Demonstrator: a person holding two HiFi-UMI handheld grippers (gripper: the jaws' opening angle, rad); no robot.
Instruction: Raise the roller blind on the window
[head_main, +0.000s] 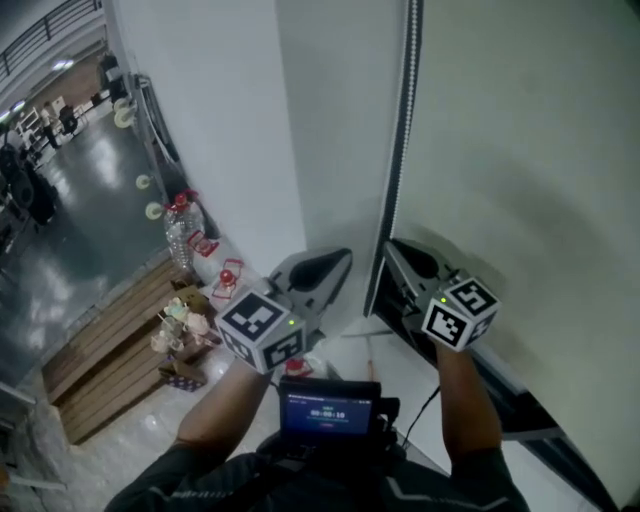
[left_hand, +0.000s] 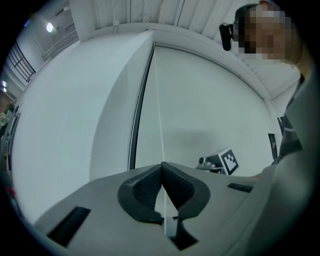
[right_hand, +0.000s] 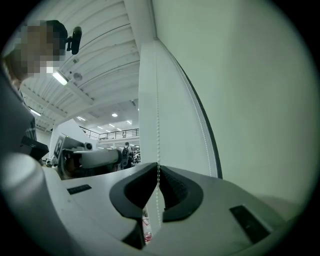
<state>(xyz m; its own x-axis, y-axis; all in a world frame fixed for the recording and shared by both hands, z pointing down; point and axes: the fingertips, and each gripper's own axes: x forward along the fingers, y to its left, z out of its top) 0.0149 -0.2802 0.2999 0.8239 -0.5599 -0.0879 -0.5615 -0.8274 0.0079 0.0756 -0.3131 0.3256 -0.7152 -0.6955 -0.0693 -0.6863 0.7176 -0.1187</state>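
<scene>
Chest: small black display (head_main: 328, 410), bottom centre of the head view, nearest the lens.
Left hand: grey two-jaw left gripper (left_hand: 161, 166), jaws pressed together on the thin white bead chain (left_hand: 158, 100).
Right hand: matching right gripper (right_hand: 158, 169), likewise pinching a chain strand.
Edges: dark vertical window frame strip (head_main: 400, 150) just beside both jaw tips; white wall (head_main: 220, 120) to its left.
Task object: pale fabric roller blind (head_main: 520, 150) fills the right half, hanging past both grippers.
Room: glossy grey floor (head_main: 90, 200) and wooden pallets (head_main: 110, 360), lower left.
View difference: ceiling lights (right_hand: 60, 77) appear only in the right gripper view.

left claw (head_main: 328, 264): grey shell, black ribbed pads (left_hand: 144, 190) | right claw (head_main: 404, 258): same build | each: black-and-white marker cube (head_main: 262, 328), green light | my sleeves (head_main: 185, 468): dark | chest: small screen (head_main: 328, 412), thin black cable (head_main: 425, 408)
</scene>
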